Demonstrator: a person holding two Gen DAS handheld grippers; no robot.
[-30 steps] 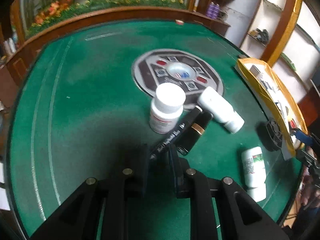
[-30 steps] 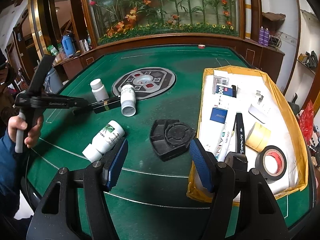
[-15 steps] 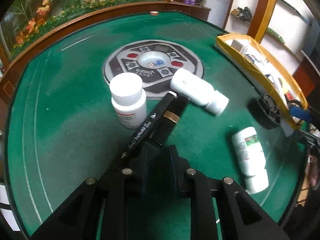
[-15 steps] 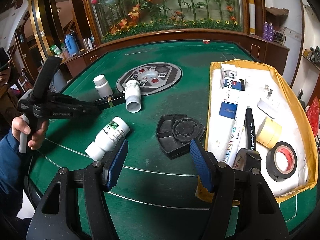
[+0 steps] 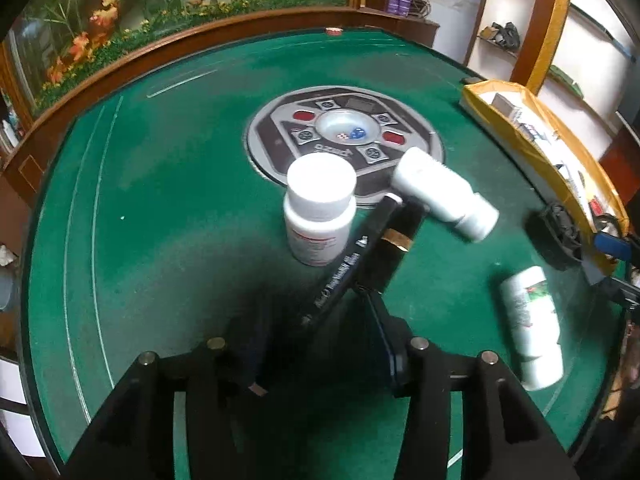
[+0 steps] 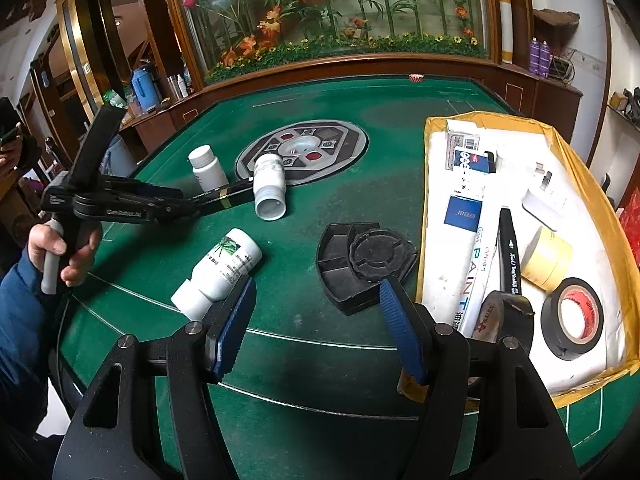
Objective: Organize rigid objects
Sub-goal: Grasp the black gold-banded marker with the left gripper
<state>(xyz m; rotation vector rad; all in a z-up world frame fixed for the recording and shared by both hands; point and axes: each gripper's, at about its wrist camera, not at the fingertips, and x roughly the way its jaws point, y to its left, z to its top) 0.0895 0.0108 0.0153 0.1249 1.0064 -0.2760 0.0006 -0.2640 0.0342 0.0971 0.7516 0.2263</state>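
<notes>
Found the black marker pen (image 5: pixel 344 268) lying aslant, its forward end propped on a black box with a gold band (image 5: pixel 396 240) and its tail end reaching back between the spread fingers of the left hand-held gripper (image 5: pixel 316 308). Saw that gripper released, with a clear gap on either side of the pen, neither pad pressing it. Noted an upright white bottle (image 5: pixel 320 216) just beside the pen on the left, and a second white bottle (image 5: pixel 440 196) lying on its side at the box's far end, partly over the round control panel (image 5: pixel 344 128) at the middle of the green worktop (image 5: pixel 160 200). Spotted a third bottle with a green label (image 5: pixel 528 320) lying well apart to the right. Found the right hand-held gripper (image 6: pixel 316 320) likewise released, blue pads wide apart above the worktop and grasping nothing, with a black moulded dish (image 6: pixel 364 260) just beyond them. Made out, further right, a yellow-rimmed tray (image 6: pixel 592 200) holding another black marker (image 6: pixel 508 252), paint pens, boxes and rolls of tape.
</notes>
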